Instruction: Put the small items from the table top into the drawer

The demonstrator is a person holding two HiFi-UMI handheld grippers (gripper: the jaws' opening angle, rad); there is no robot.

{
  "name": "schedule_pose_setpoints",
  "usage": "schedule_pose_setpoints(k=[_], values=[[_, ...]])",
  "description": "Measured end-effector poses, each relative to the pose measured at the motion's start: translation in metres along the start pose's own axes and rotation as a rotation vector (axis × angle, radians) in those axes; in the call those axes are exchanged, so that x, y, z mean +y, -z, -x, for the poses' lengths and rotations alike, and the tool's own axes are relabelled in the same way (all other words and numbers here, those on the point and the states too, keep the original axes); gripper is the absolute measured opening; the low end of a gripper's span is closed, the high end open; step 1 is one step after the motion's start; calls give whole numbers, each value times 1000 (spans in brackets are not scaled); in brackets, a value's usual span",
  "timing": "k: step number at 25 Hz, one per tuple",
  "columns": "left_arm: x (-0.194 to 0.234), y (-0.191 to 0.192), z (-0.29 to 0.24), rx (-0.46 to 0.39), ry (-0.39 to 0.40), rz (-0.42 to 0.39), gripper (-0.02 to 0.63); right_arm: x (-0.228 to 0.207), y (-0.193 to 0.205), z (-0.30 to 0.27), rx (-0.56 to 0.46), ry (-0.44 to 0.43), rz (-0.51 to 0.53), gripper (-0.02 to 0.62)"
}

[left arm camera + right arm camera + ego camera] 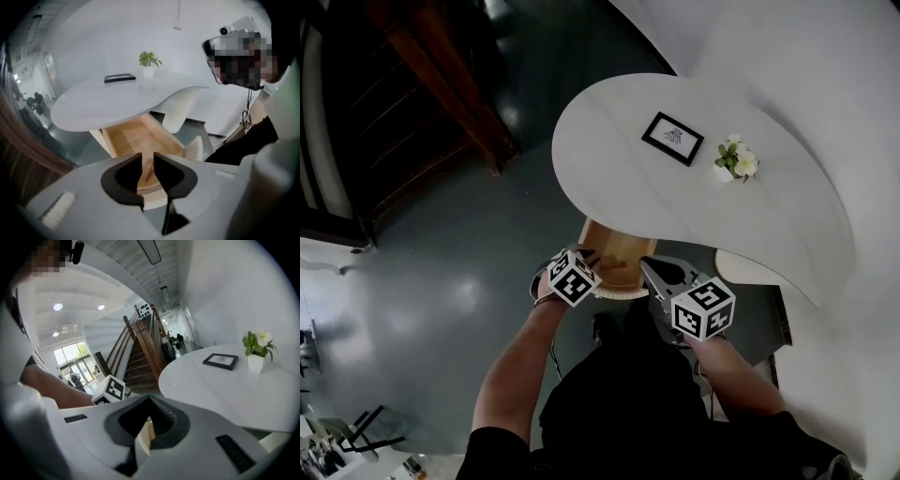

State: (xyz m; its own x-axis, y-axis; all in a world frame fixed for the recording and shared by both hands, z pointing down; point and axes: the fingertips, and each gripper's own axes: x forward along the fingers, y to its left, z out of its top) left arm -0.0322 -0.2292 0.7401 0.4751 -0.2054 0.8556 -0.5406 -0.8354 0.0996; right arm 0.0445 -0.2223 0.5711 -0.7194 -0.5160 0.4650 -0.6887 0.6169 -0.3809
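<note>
A white rounded table carries a black picture frame and a small potted flower. Under its near edge a wooden drawer stands pulled out, and its inside looks bare. My left gripper is at the drawer's left front corner; in the left gripper view its jaws stand a narrow gap apart with nothing between them, above the drawer. My right gripper is at the right front corner, and there the jaws are closed on the edge of the drawer front.
A dark wooden staircase rises at the left across the grey floor. A white chair stands by the table's right side, near a white wall. The person's body fills the bottom of the head view.
</note>
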Motion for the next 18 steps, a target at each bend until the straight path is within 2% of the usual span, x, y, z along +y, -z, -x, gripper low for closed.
schedule_pose_setpoints(k=[4, 8, 14, 18], values=[[5, -9, 41, -131, -23, 102, 81, 20, -13, 10, -14, 18, 18, 3], [4, -20, 94, -304, -45, 234, 71, 50, -23, 18, -17, 1, 61, 3], [0, -33, 165, -482, -101, 303, 48, 83, -59, 29, -82, -30, 139, 3], [-1, -36, 203, -579, -140, 387, 44, 91, -70, 42, -96, -60, 192, 3]])
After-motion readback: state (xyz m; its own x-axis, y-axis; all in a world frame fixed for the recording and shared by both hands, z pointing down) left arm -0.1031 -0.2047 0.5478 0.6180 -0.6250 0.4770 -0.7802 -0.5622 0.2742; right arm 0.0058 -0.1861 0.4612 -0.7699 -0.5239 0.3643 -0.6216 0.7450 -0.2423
